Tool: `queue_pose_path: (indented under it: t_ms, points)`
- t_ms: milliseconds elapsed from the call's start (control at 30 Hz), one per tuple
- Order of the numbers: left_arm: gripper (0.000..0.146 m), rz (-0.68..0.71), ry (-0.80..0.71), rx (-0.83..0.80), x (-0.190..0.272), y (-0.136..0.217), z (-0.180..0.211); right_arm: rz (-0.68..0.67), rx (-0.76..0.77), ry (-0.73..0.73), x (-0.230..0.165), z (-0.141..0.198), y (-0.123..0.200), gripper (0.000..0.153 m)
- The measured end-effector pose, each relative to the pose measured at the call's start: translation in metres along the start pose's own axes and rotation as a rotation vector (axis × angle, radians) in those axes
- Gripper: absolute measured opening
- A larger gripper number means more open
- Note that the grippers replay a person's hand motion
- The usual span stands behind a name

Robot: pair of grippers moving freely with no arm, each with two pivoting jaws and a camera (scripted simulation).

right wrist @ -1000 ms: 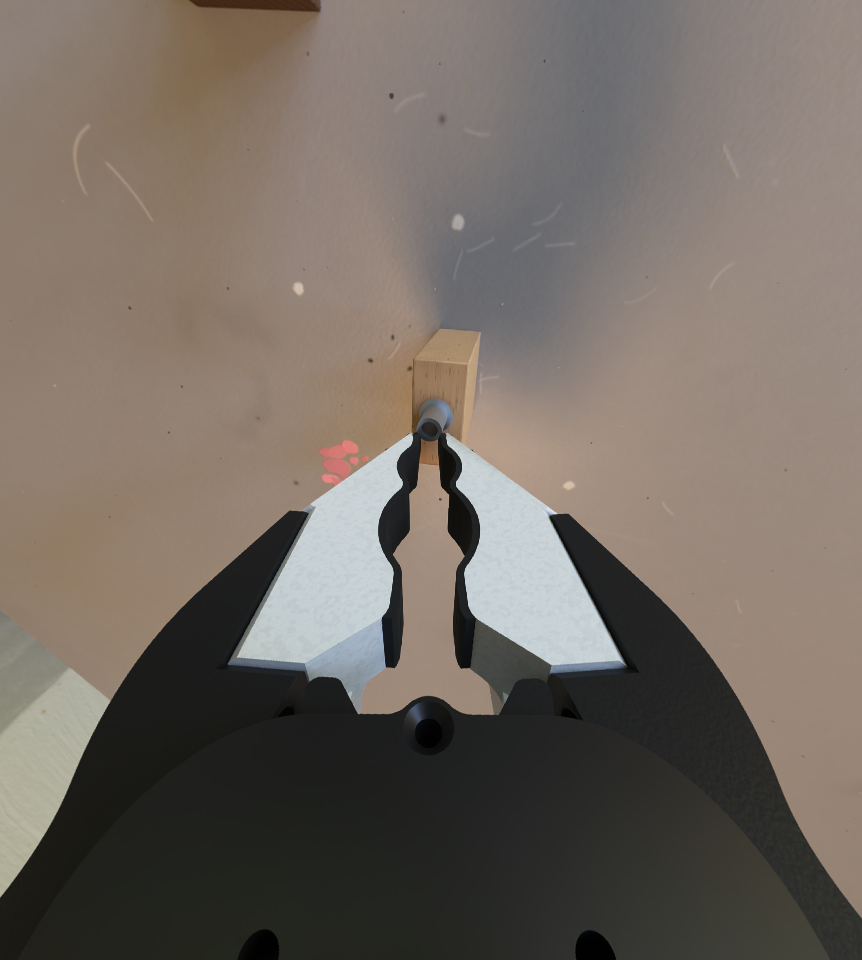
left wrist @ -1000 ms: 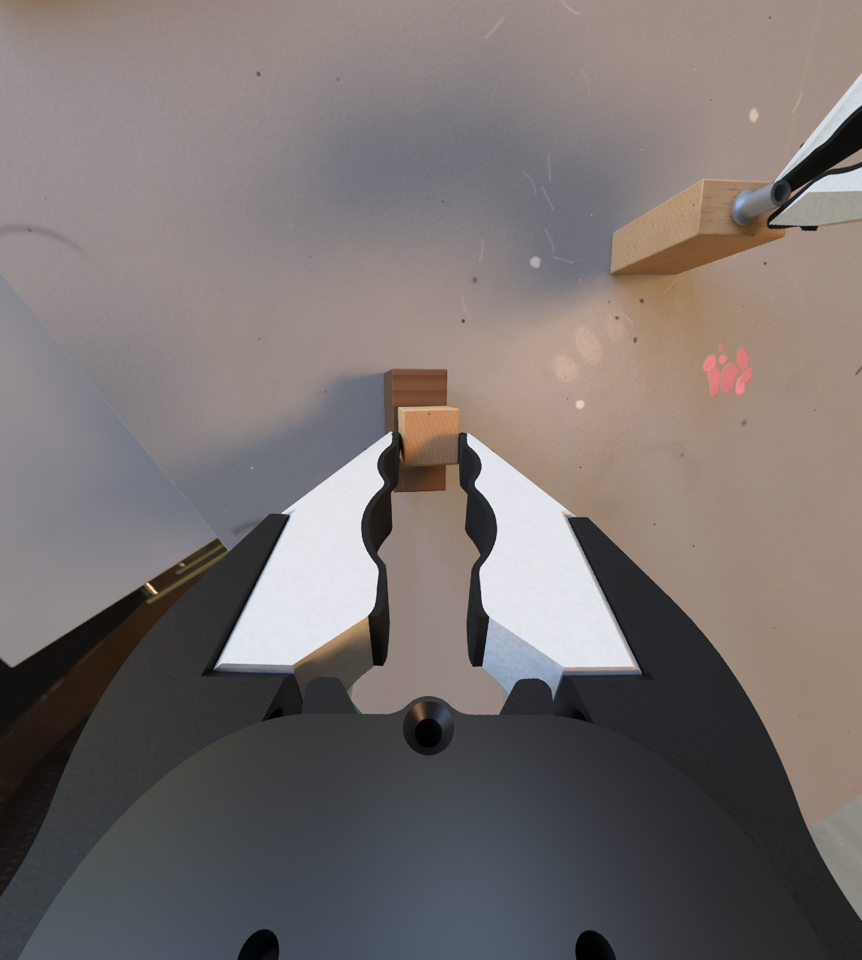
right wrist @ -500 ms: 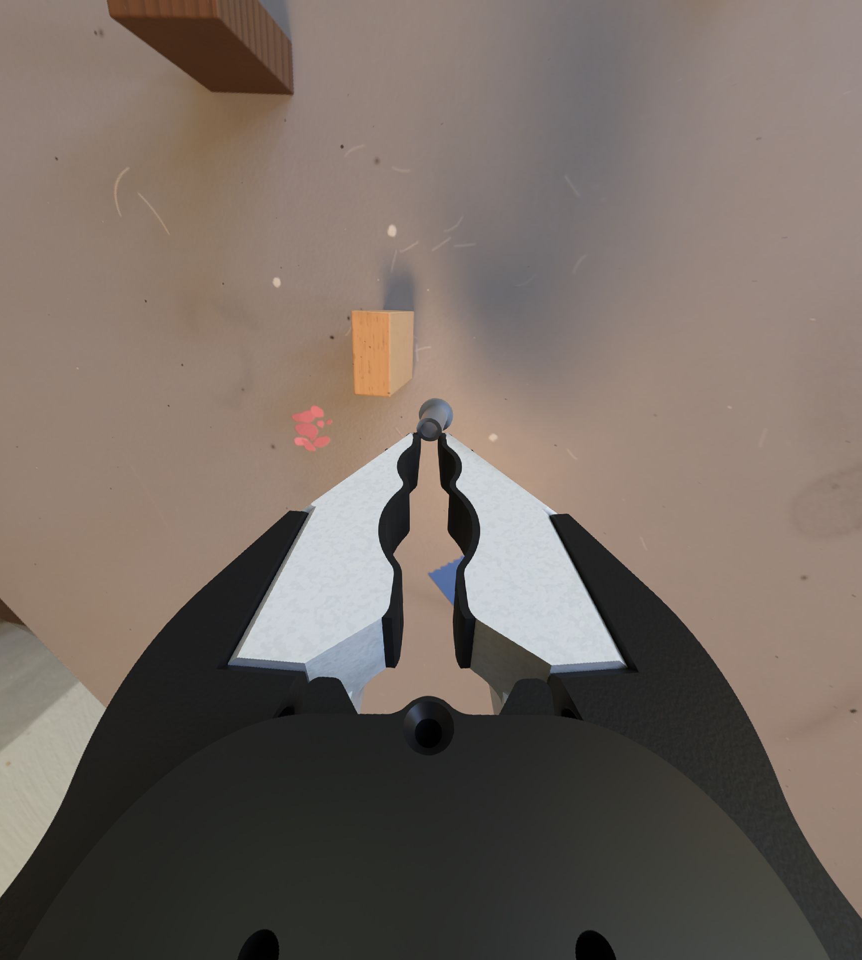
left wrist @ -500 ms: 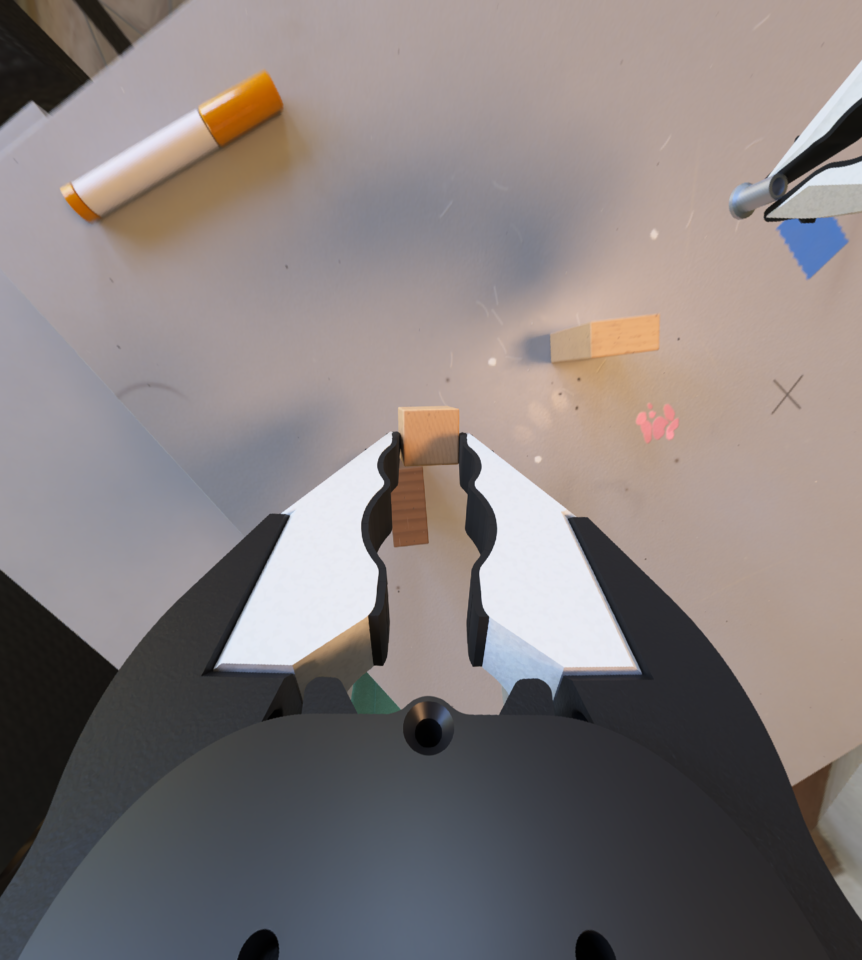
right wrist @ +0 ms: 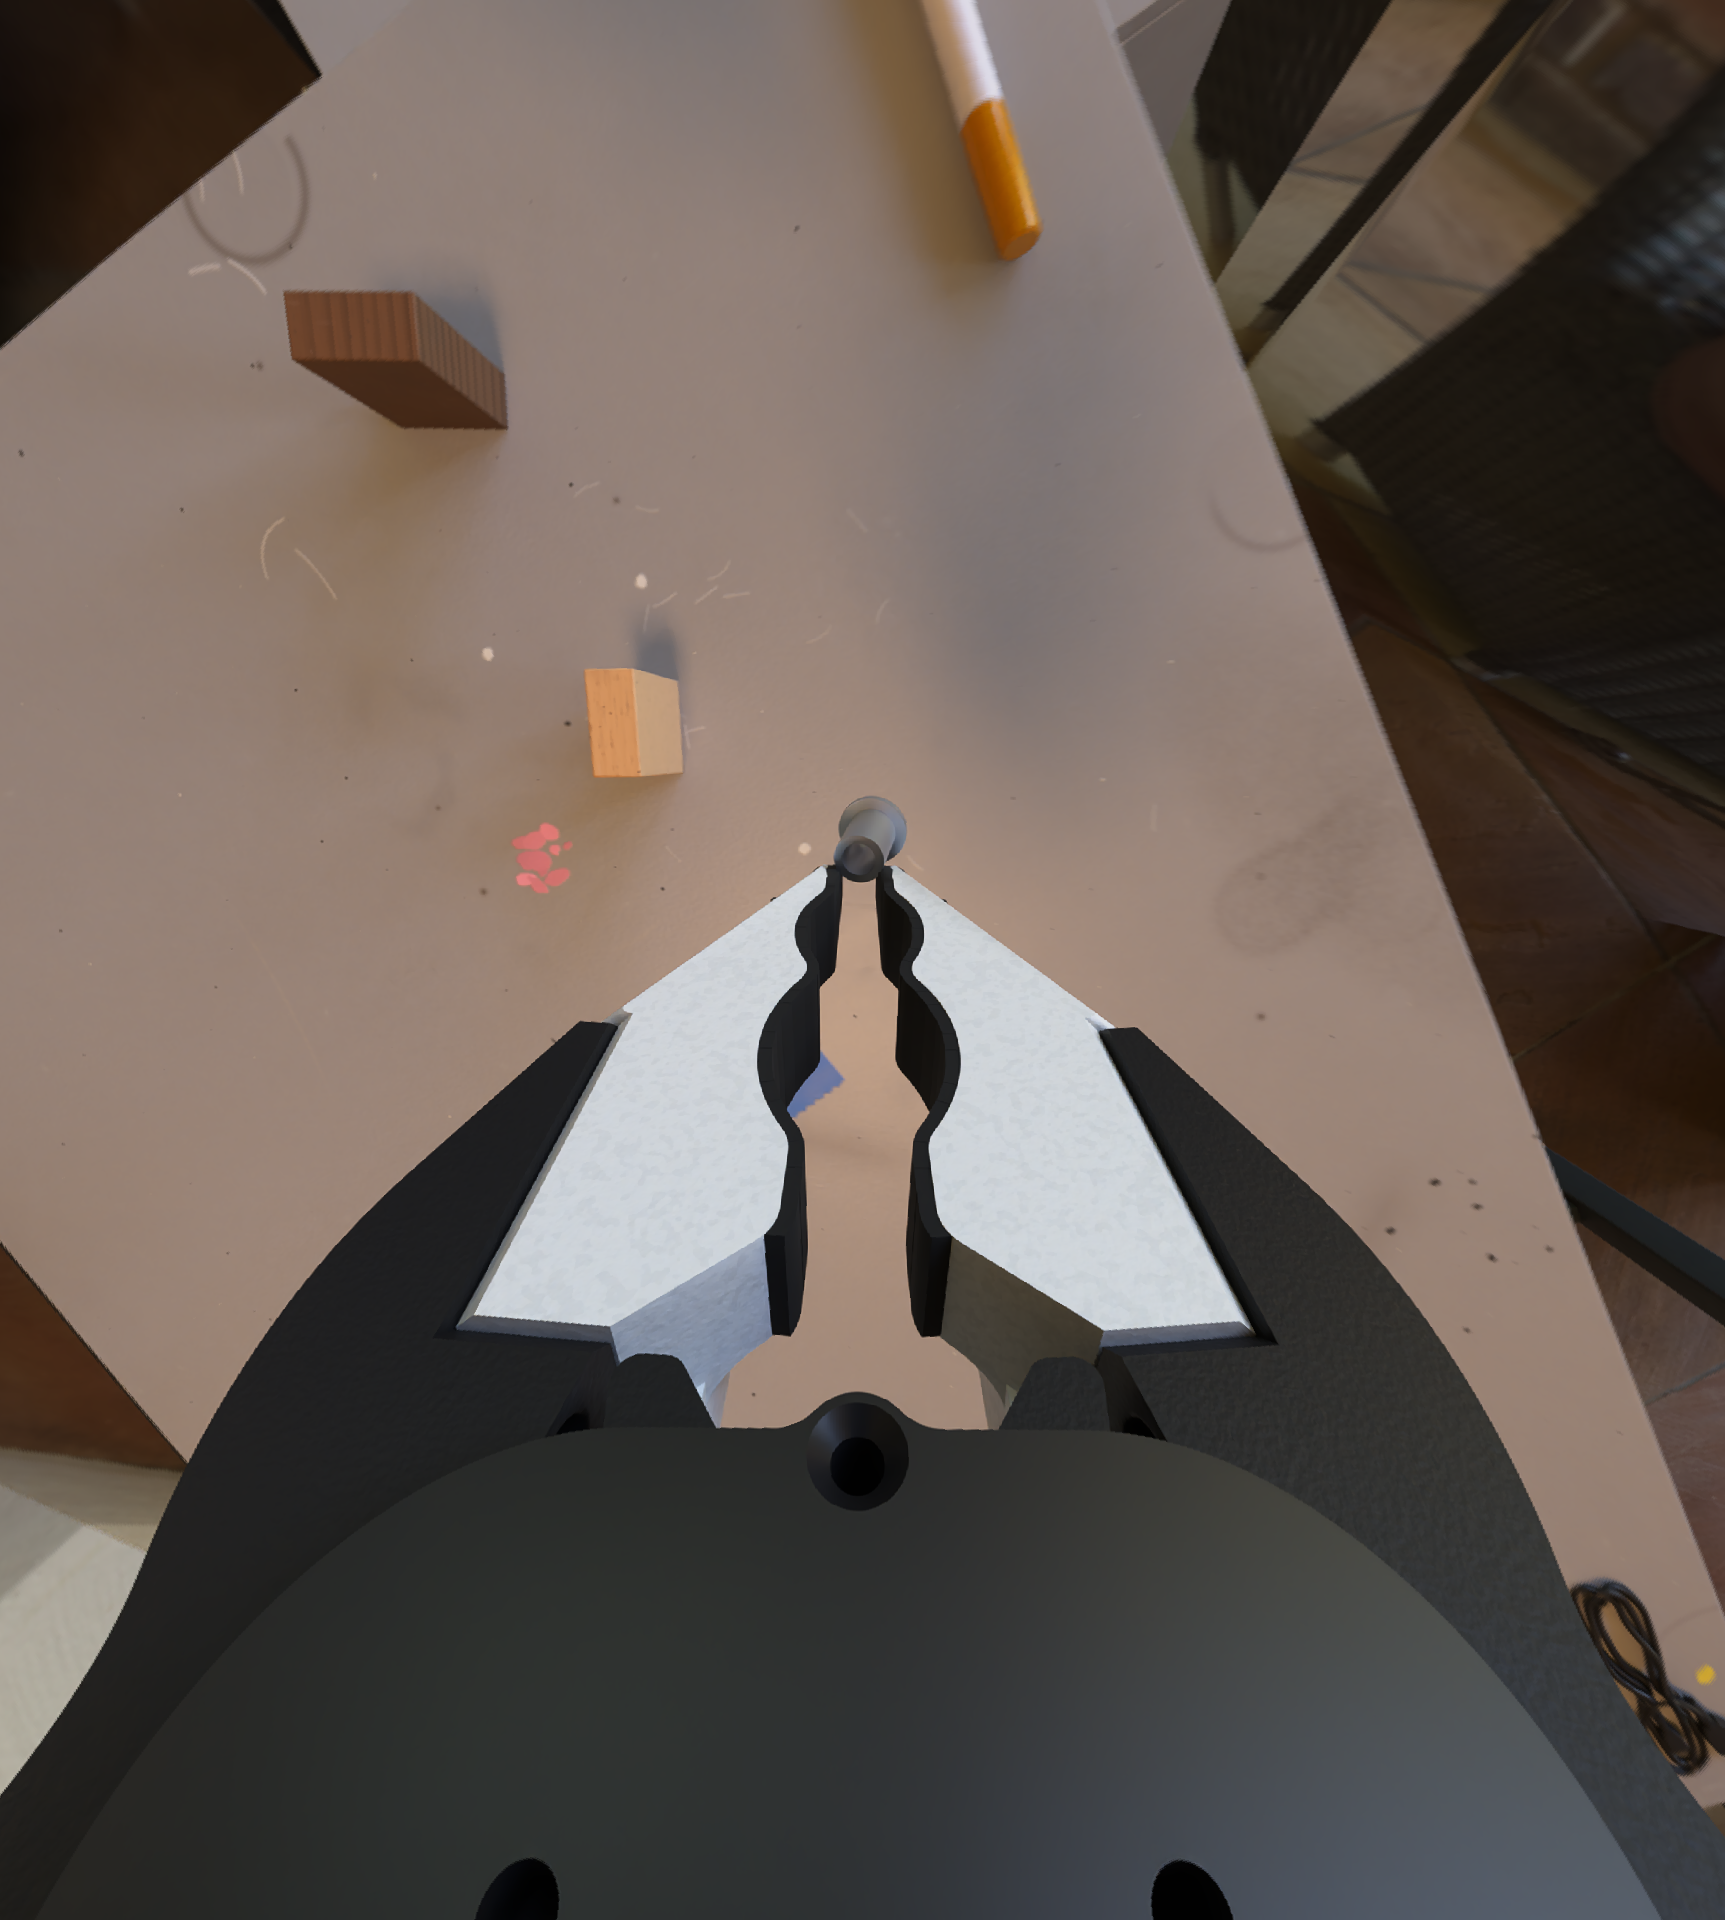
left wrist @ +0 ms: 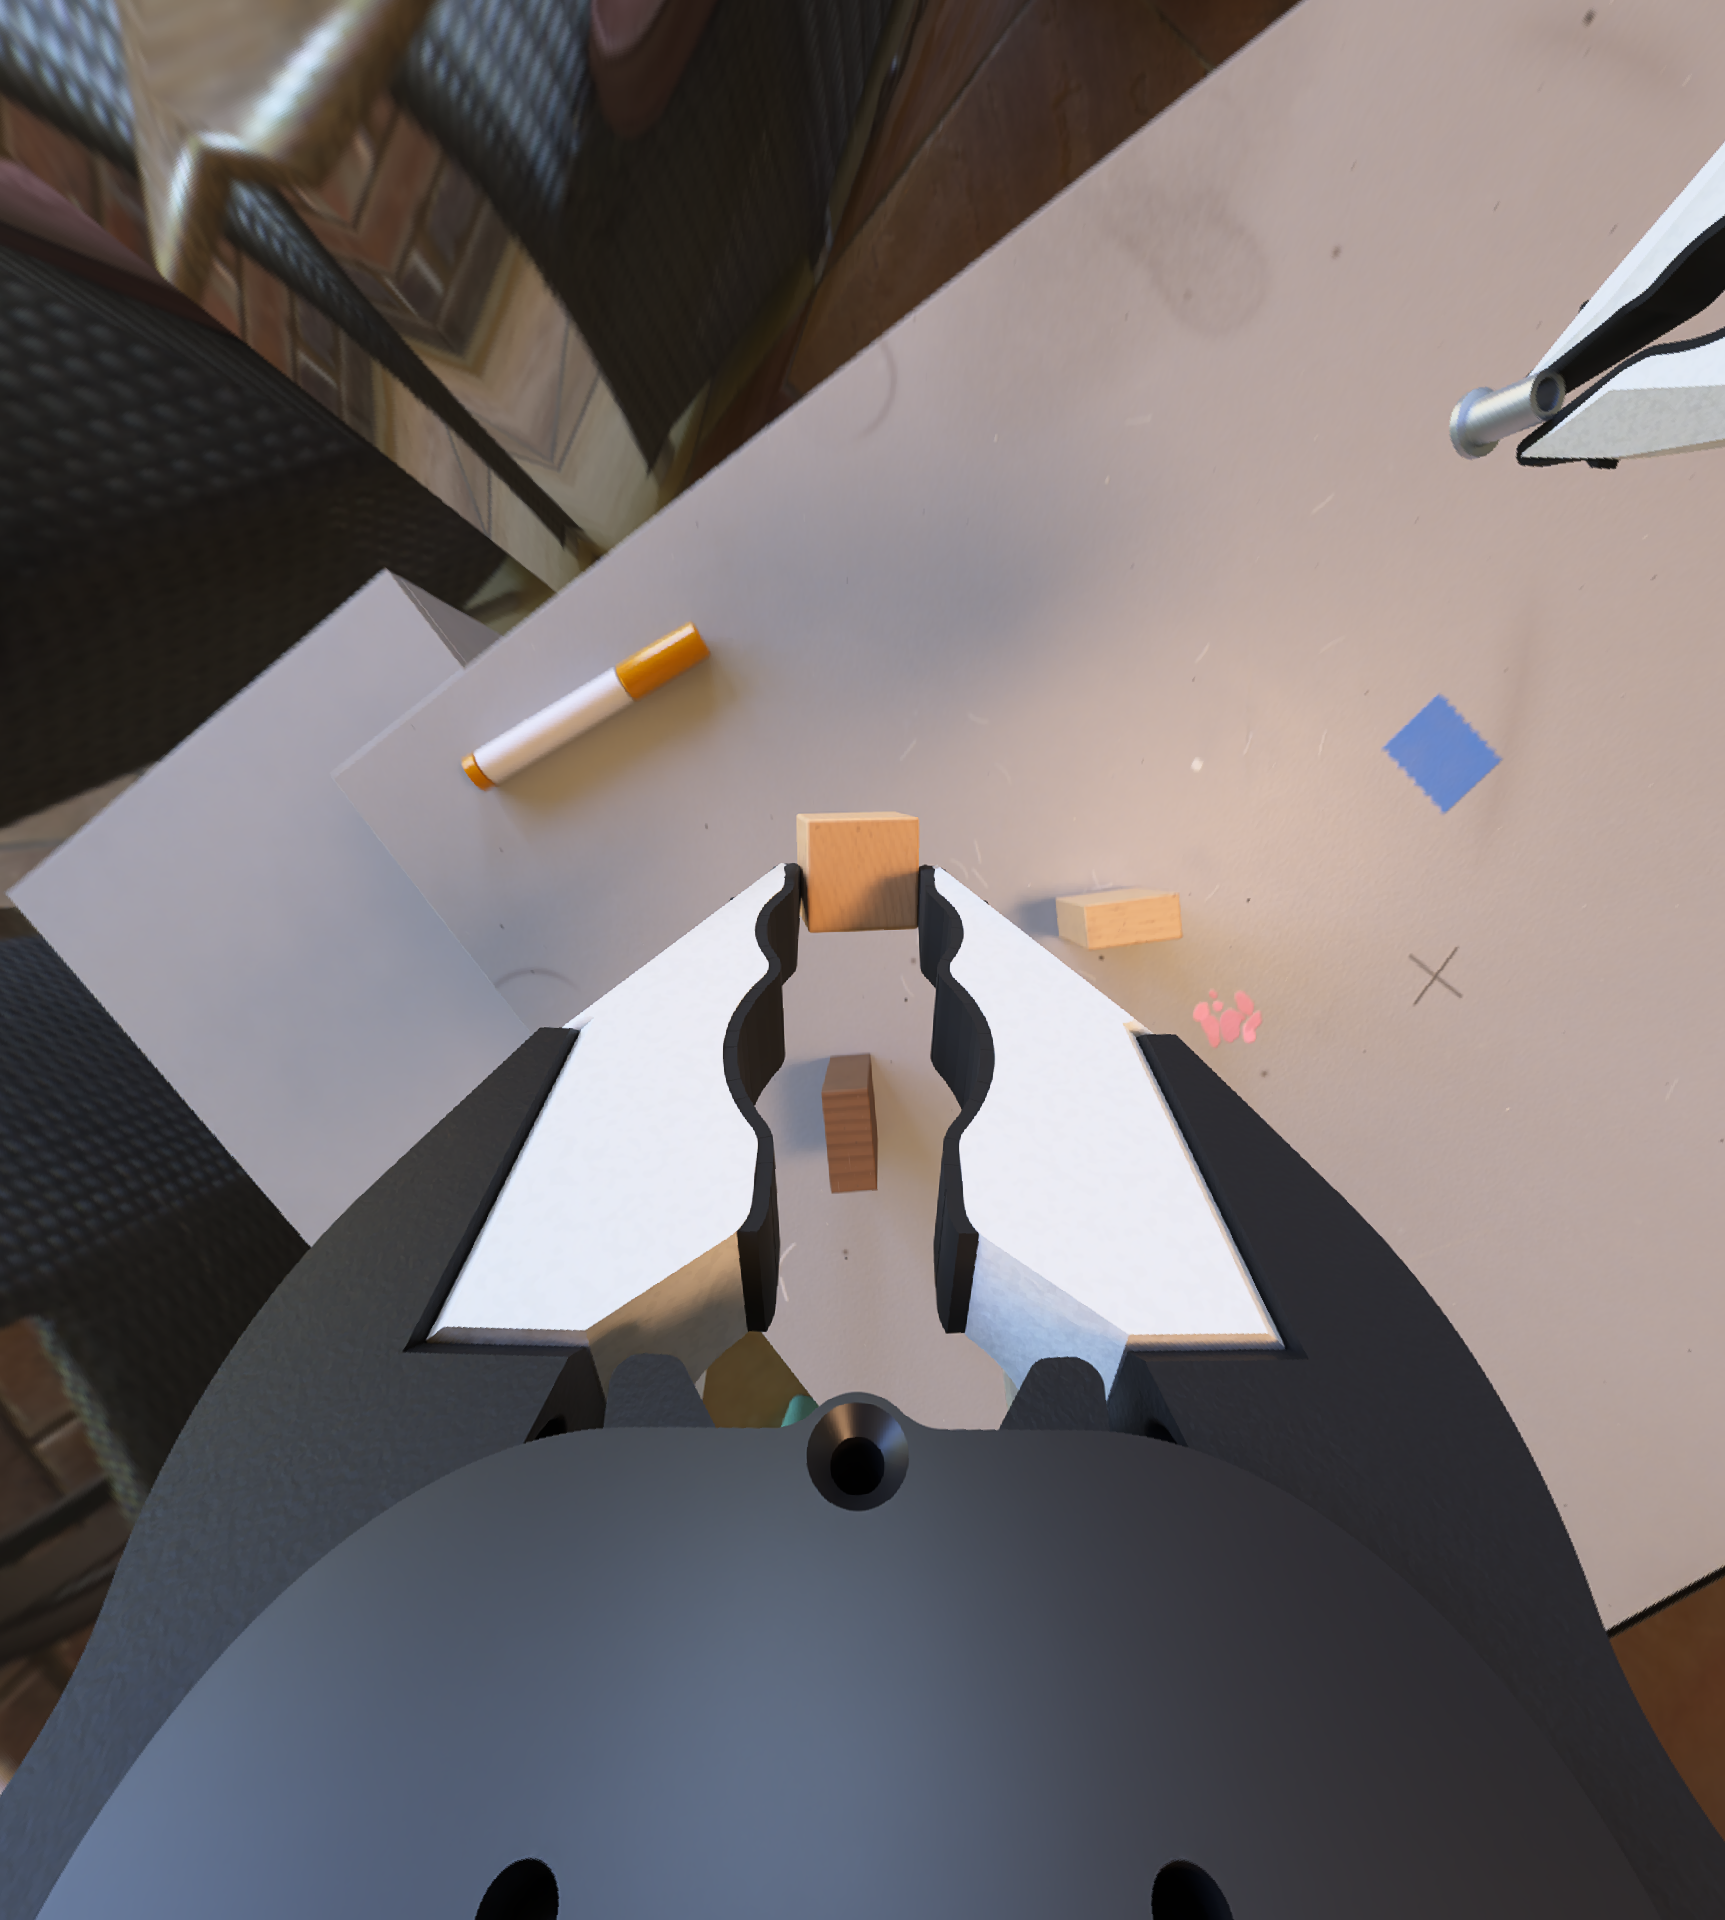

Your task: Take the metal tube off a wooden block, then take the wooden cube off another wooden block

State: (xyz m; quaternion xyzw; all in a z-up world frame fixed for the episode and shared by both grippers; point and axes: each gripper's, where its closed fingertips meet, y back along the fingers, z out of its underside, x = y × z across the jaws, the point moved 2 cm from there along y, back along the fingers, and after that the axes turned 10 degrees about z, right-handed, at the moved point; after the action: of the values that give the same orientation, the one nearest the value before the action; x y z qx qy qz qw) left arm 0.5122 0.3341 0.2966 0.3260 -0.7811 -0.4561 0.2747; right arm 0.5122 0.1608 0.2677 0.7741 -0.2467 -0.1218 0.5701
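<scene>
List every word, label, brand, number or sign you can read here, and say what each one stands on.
No words, labels, brands or numbers can be read in either view.
Orange-and-white marker pen: no print shows on its barrel.
Blue square patch with serrated edges: blank.
Grey tabletop: bears only a thin dark drawn cross, a mark rather than lettering.

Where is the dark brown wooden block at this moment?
The dark brown wooden block lies on the table, seen in the left wrist view between the fingers of the left gripper, below the held wooden cube; the right wrist view shows it upper left.
</scene>
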Motion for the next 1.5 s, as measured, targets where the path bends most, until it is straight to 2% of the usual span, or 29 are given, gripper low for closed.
queue_pose_path:
  t_ms: [367,767,1067,1300,1500]
  points:
    - [0.022,-0.046,-0.069,0.106,0.030,0.040,-0.083,0.111,0.084,-0.023,0.059,0.005,0.075,0.006]
    - [0.022,-0.090,-0.112,0.289,0.075,0.033,-0.152,0.311,0.150,-0.049,0.125,0.040,0.122,0.006]
    - [0.022,-0.168,-0.189,0.469,0.106,0.023,-0.178,0.489,0.211,-0.032,0.149,0.069,0.143,0.006]
    - [0.022,-0.178,-0.184,0.560,0.125,0.015,-0.178,0.588,0.249,-0.024,0.153,0.084,0.152,0.006]
    - [0.022,-0.255,-0.227,0.649,0.140,0.019,-0.175,0.693,0.304,0.011,0.148,0.094,0.160,0.006]
